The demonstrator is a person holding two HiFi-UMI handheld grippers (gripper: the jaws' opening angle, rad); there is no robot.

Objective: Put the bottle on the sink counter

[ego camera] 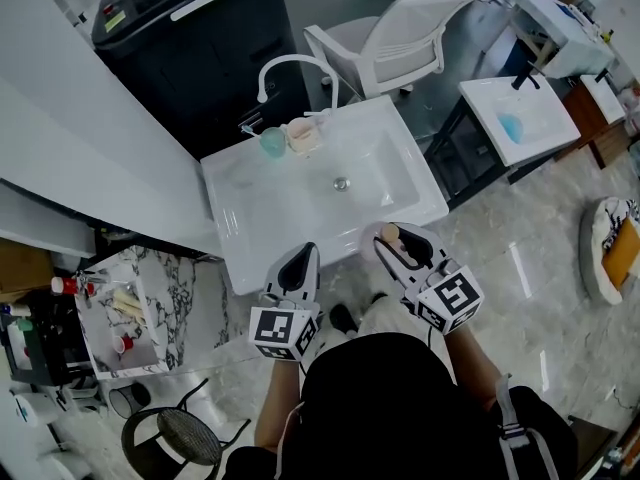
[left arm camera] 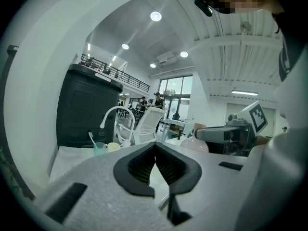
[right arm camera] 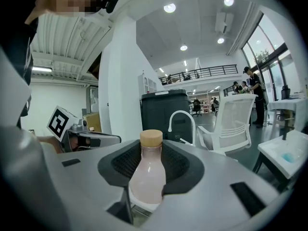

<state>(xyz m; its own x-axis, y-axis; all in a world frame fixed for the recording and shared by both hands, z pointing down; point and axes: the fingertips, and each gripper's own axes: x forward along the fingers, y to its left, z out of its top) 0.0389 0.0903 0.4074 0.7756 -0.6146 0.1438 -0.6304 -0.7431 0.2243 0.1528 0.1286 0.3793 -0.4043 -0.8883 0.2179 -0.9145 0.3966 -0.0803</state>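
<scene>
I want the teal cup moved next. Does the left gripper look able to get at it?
Probably yes: the left gripper holds nothing, and only the open sink basin lies between it and the teal cup beside the faucet.

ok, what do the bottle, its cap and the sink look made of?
The bottle looks like translucent plastic or glass, smooth, pale pink; can't tell which. The cap is tan and matte, maybe wood or wood-look plastic. The sink is glossy white, probably ceramic, judging by its sheen.
</scene>
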